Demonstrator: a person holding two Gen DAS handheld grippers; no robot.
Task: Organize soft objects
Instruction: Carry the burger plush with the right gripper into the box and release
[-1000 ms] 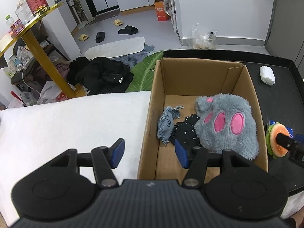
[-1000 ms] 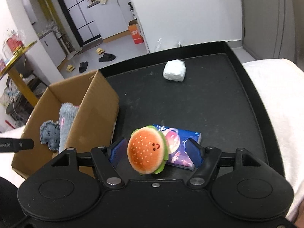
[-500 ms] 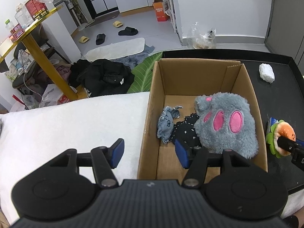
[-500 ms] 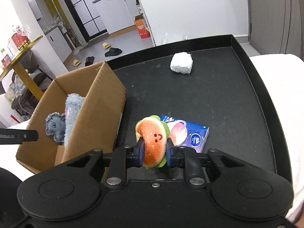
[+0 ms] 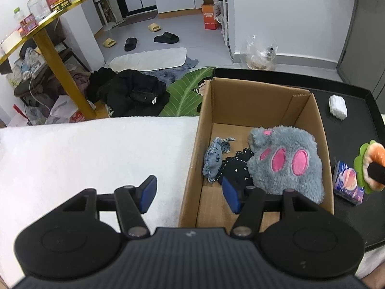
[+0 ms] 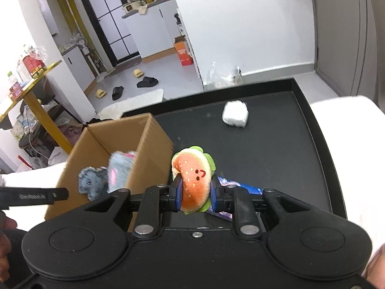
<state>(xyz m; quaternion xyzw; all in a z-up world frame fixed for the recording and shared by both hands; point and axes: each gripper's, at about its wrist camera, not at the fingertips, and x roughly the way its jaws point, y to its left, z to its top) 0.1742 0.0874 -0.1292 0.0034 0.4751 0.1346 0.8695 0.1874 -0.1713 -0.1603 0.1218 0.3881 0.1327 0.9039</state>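
Observation:
My right gripper [image 6: 195, 193] is shut on a plush hamburger [image 6: 193, 177] and holds it above the black tray [image 6: 276, 149], just right of the cardboard box [image 6: 149, 149]. The hamburger also shows at the right edge of the left wrist view [image 5: 369, 166]. In the box [image 5: 247, 91] lie a grey plush paw with pink pads [image 5: 286, 161], a small denim plush [image 5: 214, 156] and a black starred soft item [image 5: 234, 171]. My left gripper [image 5: 189, 193] is open and empty, astride the box's near left wall.
A blue tissue packet [image 5: 347, 180] lies on the tray under the hamburger. A white wad [image 6: 235, 114] lies at the tray's far side. A white towel [image 5: 84, 154] covers the surface left of the box. The floor beyond holds clothes and slippers.
My right gripper closed on the hamburger and lifted it off the tray and the tissue packet, moving slightly toward the box. My left gripper stayed open in place.

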